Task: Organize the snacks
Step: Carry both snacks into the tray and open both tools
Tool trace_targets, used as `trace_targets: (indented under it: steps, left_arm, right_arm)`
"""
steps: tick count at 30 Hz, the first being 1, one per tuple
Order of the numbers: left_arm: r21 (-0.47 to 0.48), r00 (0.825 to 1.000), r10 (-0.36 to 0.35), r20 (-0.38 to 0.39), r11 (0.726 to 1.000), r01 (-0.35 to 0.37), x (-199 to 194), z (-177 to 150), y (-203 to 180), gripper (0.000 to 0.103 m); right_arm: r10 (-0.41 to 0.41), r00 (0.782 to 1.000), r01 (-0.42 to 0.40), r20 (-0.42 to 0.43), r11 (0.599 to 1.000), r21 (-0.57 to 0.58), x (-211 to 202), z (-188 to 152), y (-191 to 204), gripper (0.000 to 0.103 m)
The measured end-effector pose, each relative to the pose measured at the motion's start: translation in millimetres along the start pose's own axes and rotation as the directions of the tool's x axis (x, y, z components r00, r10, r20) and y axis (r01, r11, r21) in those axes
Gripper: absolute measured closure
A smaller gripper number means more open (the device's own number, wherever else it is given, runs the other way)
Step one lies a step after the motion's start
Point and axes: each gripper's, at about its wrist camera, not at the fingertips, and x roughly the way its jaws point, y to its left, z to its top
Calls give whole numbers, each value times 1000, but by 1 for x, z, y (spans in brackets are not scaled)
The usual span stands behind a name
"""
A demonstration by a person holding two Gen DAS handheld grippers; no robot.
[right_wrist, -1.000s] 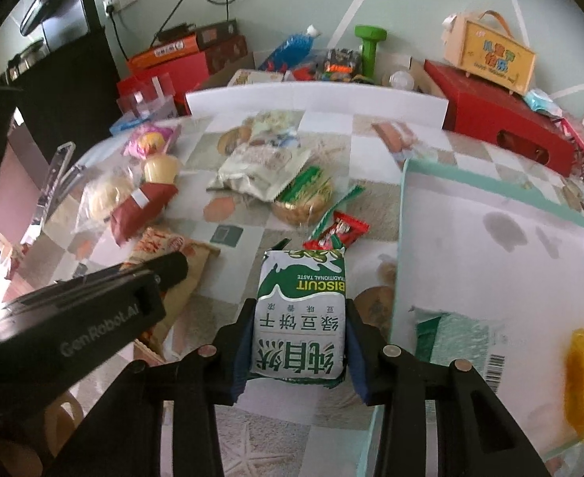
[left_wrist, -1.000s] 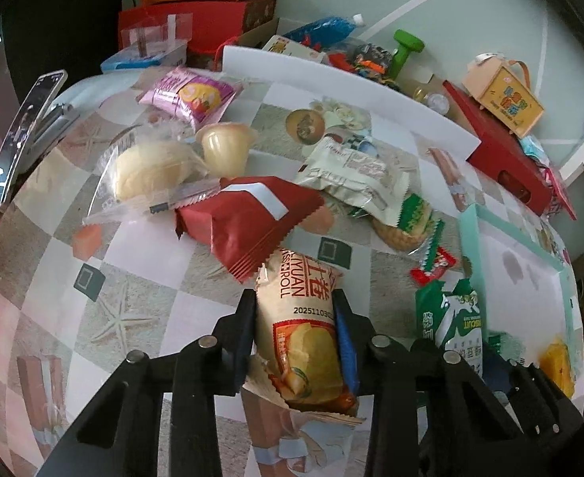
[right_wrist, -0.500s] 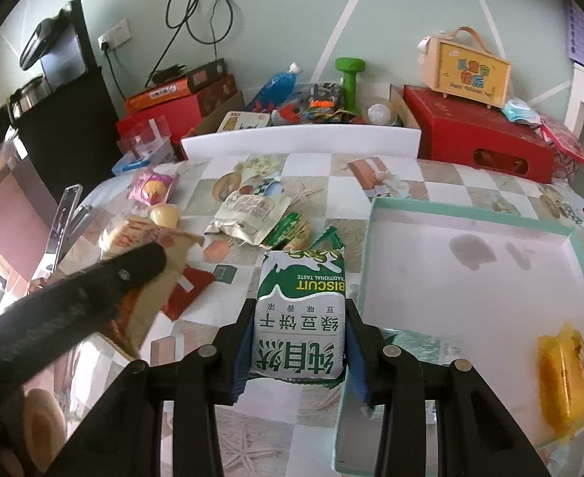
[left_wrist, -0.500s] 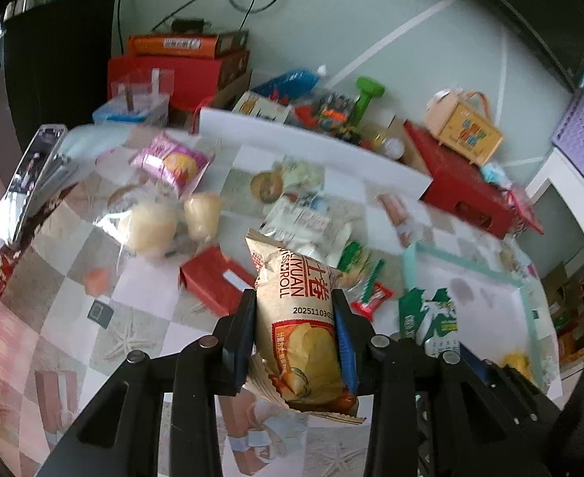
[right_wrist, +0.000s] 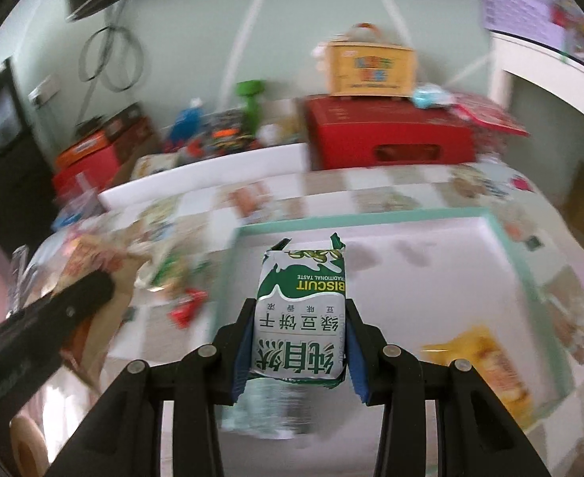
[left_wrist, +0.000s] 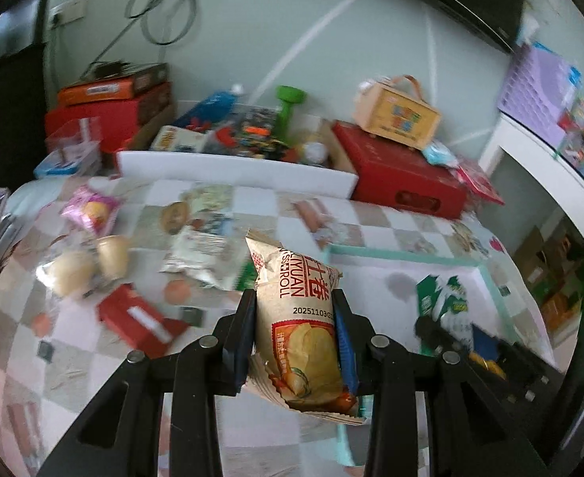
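Note:
My left gripper is shut on a beige egg-roll snack packet, held in the air above the checked table. My right gripper is shut on a green and white biscuit pack, held over the white tray with a mint rim. In the left wrist view the same biscuit pack and right gripper show at the right over the tray. A yellow snack pack lies in the tray. In the right wrist view the left gripper's body enters from the left.
Loose snacks lie on the table's left half: a red pack, a clear bag of buns, a pink pack, a white pack. Red boxes, a yellow carry box and a white board stand behind.
Both grippers have lifted their packs off the table and swung to the right, toward the tray. The biscuit pack now hangs over the tray instead of beside it.

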Motion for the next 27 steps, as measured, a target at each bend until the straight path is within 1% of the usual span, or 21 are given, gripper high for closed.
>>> trace_targets:
  steps: [5,9,13,19,20,22,23,24,27]
  left_arm:
    - [66,999,-42,-11,997,42,14,-3,-31,65]
    - [100,997,-70,-21,992,71,26,-7,-51,65]
    - [129,995,-85,-47,988,91,41,-11,-70,65]
    - [176,995,-75,-59,981,84,56,-12,-91,65]
    - [179,996,-66,-61,981,75,58,-13,-92,64]
    - [185,996,-56,-65,980,67,61,-13,-92,57]
    - [184,997,-49,-67,981,61,62,-13,-92,51]
    - [180,997,-37,-68,982,49,62,-13,-89,47]
    - [158,997,-33,-68,987,43,60,-11,-82,43]
  right_arm:
    - [-58,998,57,12,995,87,-4,6,-43,60]
    - [-101,995,97,26,987,129,-8,8,-67,60]
    - [-109,994,103,30,984,148,-5,8,-81,60]
    - [-103,994,98,27,986,138,1,7,-80,60]
    - [-111,993,106,31,986,132,1,7,-78,59]
    - [-121,992,116,33,986,120,1,7,-75,59]
    - [-122,992,117,32,986,118,1,7,-75,59]
    - [-123,992,119,31,986,117,1,7,-74,59]
    - [-118,993,115,21,987,117,2,6,-73,59]
